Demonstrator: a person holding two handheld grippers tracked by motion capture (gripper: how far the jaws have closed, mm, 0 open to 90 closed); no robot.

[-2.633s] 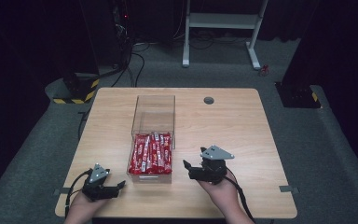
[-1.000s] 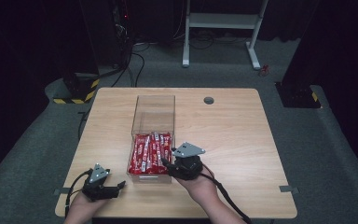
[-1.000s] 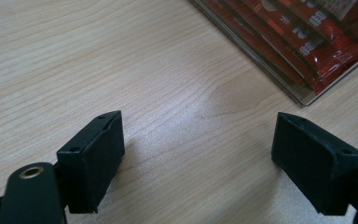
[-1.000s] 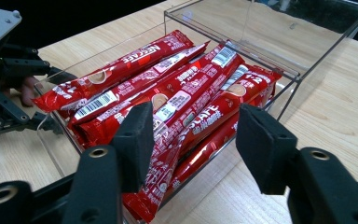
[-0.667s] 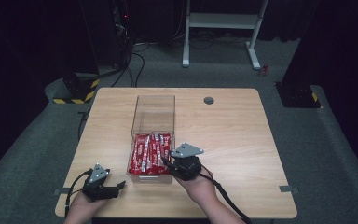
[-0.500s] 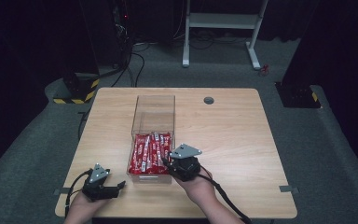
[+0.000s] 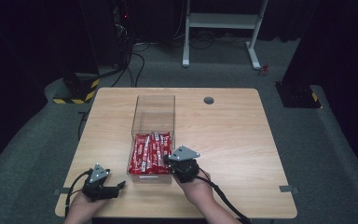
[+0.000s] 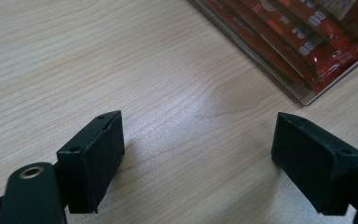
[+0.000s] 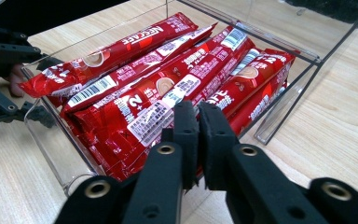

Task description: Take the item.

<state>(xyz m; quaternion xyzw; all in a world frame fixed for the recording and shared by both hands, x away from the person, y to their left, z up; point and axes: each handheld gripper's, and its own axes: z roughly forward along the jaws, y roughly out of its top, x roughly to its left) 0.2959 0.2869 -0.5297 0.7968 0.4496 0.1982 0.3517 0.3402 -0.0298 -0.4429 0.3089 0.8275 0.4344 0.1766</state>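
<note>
At the near end of the clear box, a stack of red coffee sachets is packed lengthwise, long axes running away from the person toward the table's far edge. The right gripper is parked right at the box's near right corner, and in the right gripper view its jaws have just been closing and are now seen pressed together. Whether the edge of a sachet is pinched between them can't really be told, since the tips are hidden against the wrappers. So the sachets lie just ahead of and slightly left of that gripper, basically touching distance. The left gripper is held near the table's front left, well apart from the box, jaws spread wide over bare wood with nothing between them. The right hand is clearly the nearer one, so any lift is probably best made straight up and out over the low near wall.
</note>
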